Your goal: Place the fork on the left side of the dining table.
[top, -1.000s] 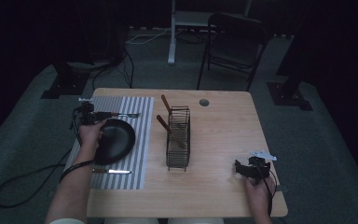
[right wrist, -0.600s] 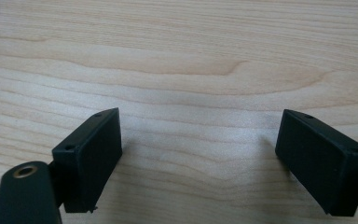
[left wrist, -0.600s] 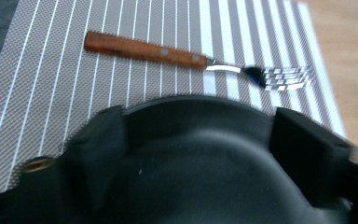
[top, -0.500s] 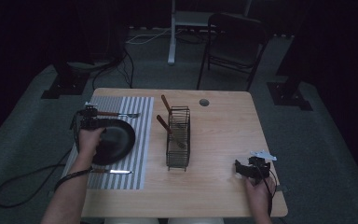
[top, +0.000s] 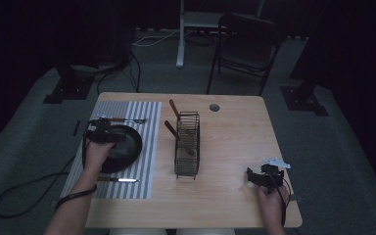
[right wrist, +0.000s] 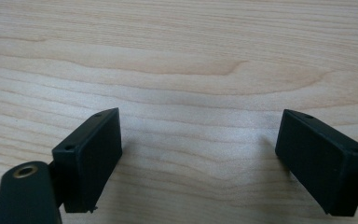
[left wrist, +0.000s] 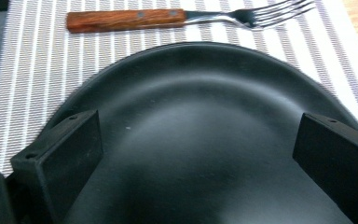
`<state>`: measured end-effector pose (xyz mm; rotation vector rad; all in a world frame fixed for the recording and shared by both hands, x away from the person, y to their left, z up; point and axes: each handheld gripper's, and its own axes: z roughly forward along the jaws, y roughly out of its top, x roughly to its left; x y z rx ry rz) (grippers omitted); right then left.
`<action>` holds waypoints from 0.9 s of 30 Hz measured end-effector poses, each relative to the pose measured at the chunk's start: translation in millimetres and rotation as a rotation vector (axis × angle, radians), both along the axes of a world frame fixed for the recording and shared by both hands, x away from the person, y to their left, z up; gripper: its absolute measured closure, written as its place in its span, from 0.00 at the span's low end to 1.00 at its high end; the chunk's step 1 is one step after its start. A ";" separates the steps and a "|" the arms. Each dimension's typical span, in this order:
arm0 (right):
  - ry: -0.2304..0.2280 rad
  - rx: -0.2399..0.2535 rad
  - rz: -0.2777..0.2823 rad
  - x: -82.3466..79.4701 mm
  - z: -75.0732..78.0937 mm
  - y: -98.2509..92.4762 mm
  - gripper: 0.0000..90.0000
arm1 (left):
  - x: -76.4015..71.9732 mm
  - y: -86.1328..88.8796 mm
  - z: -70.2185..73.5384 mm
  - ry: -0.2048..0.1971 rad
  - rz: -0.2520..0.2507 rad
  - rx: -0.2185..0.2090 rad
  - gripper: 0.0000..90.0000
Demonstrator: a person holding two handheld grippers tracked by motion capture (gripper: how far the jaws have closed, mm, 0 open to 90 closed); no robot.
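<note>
I am opening the left gripper (top: pixel 111 137) wide over the plate (left wrist: pixel 205 140), which is lying on the striped mat (top: pixel 147 147) at the worktop's left edge, released, between fork (left wrist: pixel 186 16) and knife (top: pixel 120 179). The right gripper (top: pixel 255 177) is resting wide and empty near the front right corner. The setting looks nearly done.

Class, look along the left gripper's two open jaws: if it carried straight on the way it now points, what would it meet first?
The left gripper looks across the black plate, its jaws just opened and wide over it. Beyond the plate's far rim lies the wooden-handled fork on the striped mat. Height is unclear, so it might first skim the plate.
</note>
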<state>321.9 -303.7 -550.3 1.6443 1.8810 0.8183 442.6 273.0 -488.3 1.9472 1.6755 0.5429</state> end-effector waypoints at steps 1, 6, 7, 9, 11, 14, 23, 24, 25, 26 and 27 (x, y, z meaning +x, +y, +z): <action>0.000 0.000 0.000 0.0 0.0 0.0 0.16 | -3.0 -0.5 -0.3 -0.015 -0.007 -0.003 0.02; 0.000 0.000 0.000 0.0 0.0 0.0 0.16 | -20.5 -4.7 -5.2 -0.069 -0.041 0.008 0.02; 0.000 0.000 0.000 0.0 0.0 0.0 0.16 | -20.5 -4.7 -5.2 -0.069 -0.041 0.008 0.02; 0.000 0.000 0.000 0.0 0.0 0.0 0.16 | -25.6 -4.6 -5.0 -0.075 -0.039 0.004 0.02; 0.000 0.001 0.000 0.0 0.0 0.0 0.16 | -31.1 -4.5 -2.4 -0.084 -0.046 -0.001 0.02; 0.000 0.000 0.000 0.0 0.0 0.0 0.16 | -39.4 -4.4 2.5 -0.102 -0.047 -0.020 0.02; 0.000 0.001 0.000 0.0 0.0 0.0 0.16 | -68.6 -0.5 4.6 -0.132 -0.055 -0.025 0.02; 0.000 0.001 0.000 0.0 0.0 0.0 0.16 | -71.4 1.3 4.8 -0.134 -0.050 -0.028 0.02; 0.000 0.001 0.000 0.0 0.0 0.0 0.16 | -74.1 2.8 5.1 -0.137 -0.045 -0.032 0.02; 0.000 0.001 0.000 0.0 0.0 0.0 0.16 | -76.8 3.9 5.5 -0.135 -0.041 -0.029 0.02; 0.000 0.001 0.000 0.0 0.0 0.0 0.16 | -79.5 4.6 5.7 -0.139 -0.036 -0.027 0.02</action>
